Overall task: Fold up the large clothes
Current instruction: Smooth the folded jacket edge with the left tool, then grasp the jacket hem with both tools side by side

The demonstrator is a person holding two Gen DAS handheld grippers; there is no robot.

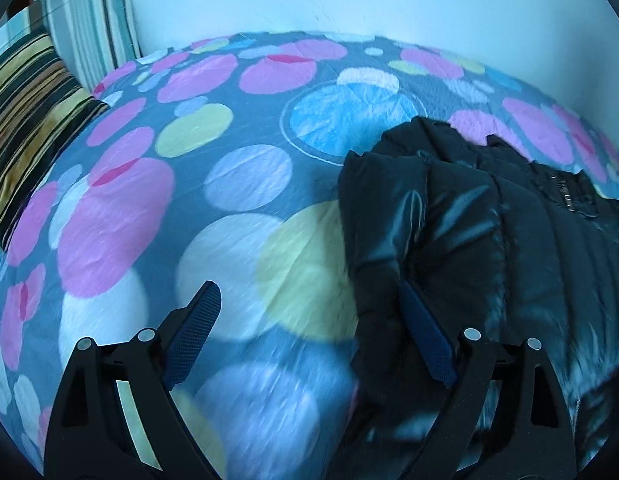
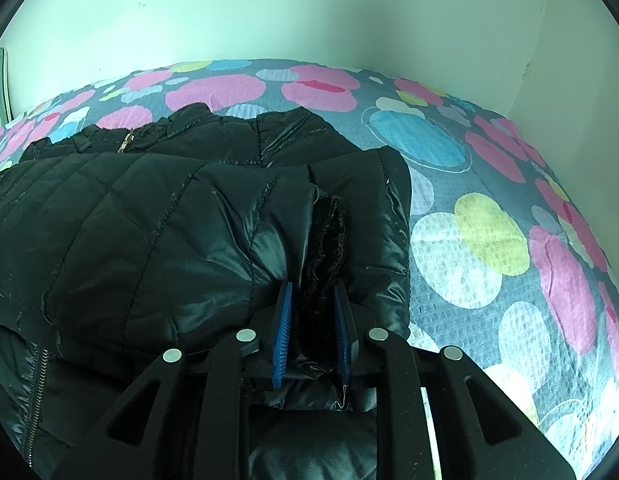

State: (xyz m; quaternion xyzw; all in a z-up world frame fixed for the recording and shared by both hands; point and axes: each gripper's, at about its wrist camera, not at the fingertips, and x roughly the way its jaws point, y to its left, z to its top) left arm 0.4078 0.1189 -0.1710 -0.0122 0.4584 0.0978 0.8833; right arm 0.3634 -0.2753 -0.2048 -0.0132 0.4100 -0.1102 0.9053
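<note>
A black quilted puffer jacket lies on the bed; it also shows in the right wrist view, partly folded, with a zipper at its far left. My left gripper is open and empty, its jaws wide apart, with the right finger over the jacket's left edge and the left finger over the bedspread. My right gripper is shut on a fold of the jacket with a dark fuzzy trim between its blue pads.
The bed is covered by a grey bedspread with large pink, white, yellow and blue circles, also in the right wrist view. Striped pillows lean at the far left. A pale wall runs behind the bed.
</note>
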